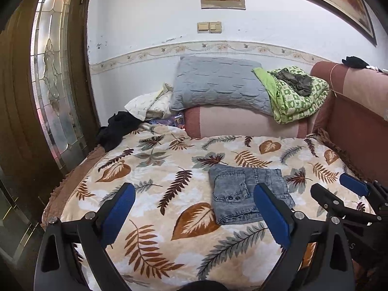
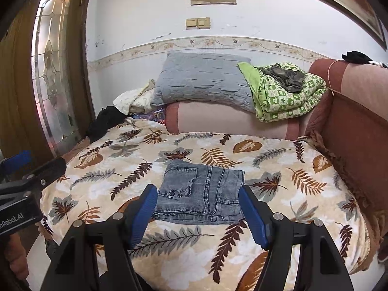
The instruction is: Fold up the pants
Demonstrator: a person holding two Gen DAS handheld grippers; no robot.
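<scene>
A pair of grey-blue denim pants (image 1: pixel 247 191) lies folded into a small rectangle on the leaf-print blanket (image 1: pixel 169 194); it also shows in the right wrist view (image 2: pixel 203 194). My left gripper (image 1: pixel 194 194) is open and empty, held above the blanket just short of the pants, its right finger in front of their right edge. My right gripper (image 2: pixel 197 198) is open and empty, its blue fingers either side of the pants' near edge, above them. The right gripper also shows in the left wrist view (image 1: pixel 339 189), and the left gripper in the right wrist view (image 2: pixel 34 165).
A grey pillow (image 1: pixel 218 84) and a green patterned quilt (image 1: pixel 295 94) rest on a pink bolster (image 1: pixel 242 123) at the back. A pink-brown sofa arm (image 1: pixel 351 111) stands on the right. Dark clothes (image 1: pixel 114 128) lie at the left edge, next to a wooden glass door (image 1: pixel 53 72).
</scene>
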